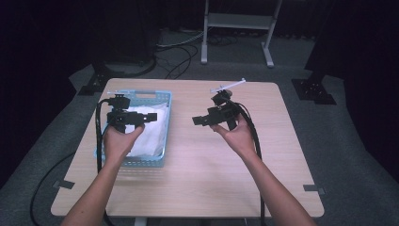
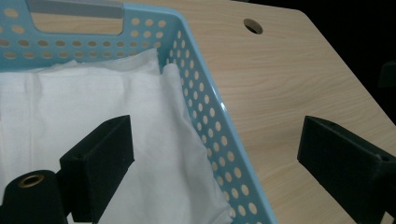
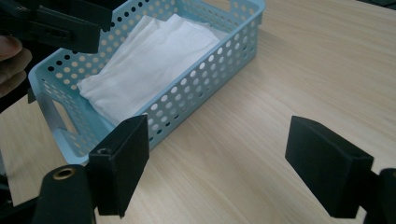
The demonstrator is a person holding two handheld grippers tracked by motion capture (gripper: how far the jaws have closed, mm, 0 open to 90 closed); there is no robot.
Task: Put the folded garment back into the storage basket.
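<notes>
Left tool (image 1: 149, 117) held open over the basket (image 1: 162, 162), pointing right; right tool (image 1: 197, 120) open above the desk (image 1: 197, 174), pointing left. Basket's long axis runs front-to-back, cloth (image 1: 153, 129) inside.

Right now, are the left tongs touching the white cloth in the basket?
Apart. The left gripper view shows the left tongs open wide above the white cloth, straddling the blue basket's wall, nothing between them.

Bright, evenly lit tabletop; dark surroundings; soft, slightly blurry frames.

Thin white object (image 1: 229, 86) at table's far edge too small to identify
</notes>
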